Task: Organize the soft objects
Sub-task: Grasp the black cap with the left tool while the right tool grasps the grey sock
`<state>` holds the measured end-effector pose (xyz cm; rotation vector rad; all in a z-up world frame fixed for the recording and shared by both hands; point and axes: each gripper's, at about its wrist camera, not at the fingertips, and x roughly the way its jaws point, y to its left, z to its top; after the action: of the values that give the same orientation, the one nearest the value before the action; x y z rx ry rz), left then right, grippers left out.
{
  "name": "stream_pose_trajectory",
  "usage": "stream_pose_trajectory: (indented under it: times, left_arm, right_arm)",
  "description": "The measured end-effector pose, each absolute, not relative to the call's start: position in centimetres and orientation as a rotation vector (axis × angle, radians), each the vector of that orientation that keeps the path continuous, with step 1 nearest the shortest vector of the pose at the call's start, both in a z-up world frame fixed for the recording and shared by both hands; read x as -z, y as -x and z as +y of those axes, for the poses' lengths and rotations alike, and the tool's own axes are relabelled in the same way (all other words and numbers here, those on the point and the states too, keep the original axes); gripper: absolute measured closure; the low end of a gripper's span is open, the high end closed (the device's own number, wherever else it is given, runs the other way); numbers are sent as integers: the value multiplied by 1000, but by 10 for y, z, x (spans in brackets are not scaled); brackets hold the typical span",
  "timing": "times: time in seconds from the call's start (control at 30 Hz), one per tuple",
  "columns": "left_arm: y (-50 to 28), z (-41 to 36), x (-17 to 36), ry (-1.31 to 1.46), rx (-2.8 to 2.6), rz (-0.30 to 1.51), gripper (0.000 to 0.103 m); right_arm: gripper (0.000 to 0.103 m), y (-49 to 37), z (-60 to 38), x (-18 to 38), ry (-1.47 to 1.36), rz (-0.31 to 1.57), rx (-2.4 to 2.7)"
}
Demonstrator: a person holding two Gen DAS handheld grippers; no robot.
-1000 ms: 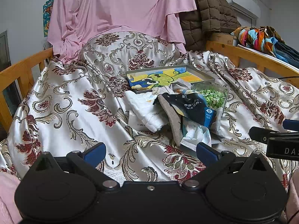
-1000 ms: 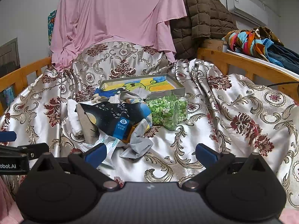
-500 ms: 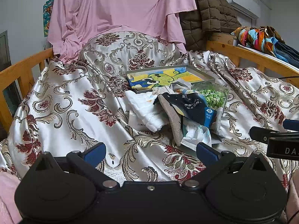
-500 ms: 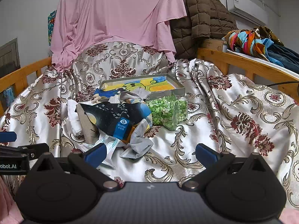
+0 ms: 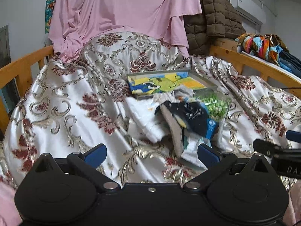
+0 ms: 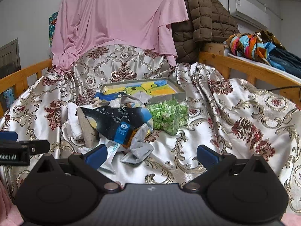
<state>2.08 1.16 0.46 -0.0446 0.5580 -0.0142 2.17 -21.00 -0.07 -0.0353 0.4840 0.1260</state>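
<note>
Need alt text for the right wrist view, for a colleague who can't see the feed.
The open right gripper hovers empty over a floral satin bedspread, facing a heap of cloths beside a clear box of green bits and a shallow tray. Left gripper shows at the left edge.

Cream satin bedspread (image 6: 235, 116) carries maroon and gold scrolls. On it, a black cloth (image 6: 114, 118) with a blue tag; beside that, green pellets (image 6: 167, 114). Behind, a plain pink sheet (image 6: 120, 18).

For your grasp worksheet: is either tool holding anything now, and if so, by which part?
Nothing is held. The left tool and right tool are both open and empty, short of the cloth pile.
</note>
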Motion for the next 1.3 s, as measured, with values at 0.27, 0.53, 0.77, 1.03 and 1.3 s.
stream_pose_trajectory:
  times: [0.27,0.53,0.77,1.03,1.3]
  left_arm:
    - [-61,-2,-21,-71,133,480,1]
    - [-134,-23,-27,-179,357,481,1]
    - [-176,-41,-5,-168,504,584,9]
    - [-192,-46,24,-168,563,656,27]
    - [-196,-51,29,-178,600,692,54]
  right_arm:
    - [0,-38,-214,3,55,462,-141]
    - [6,-72,-211,19,123,484,-200]
    - [20,-97,-207,39,122,566,-257]
    - [37,-118,-195,56,133,606,-298]
    - [60,-126,-188,64,135,622,-296]
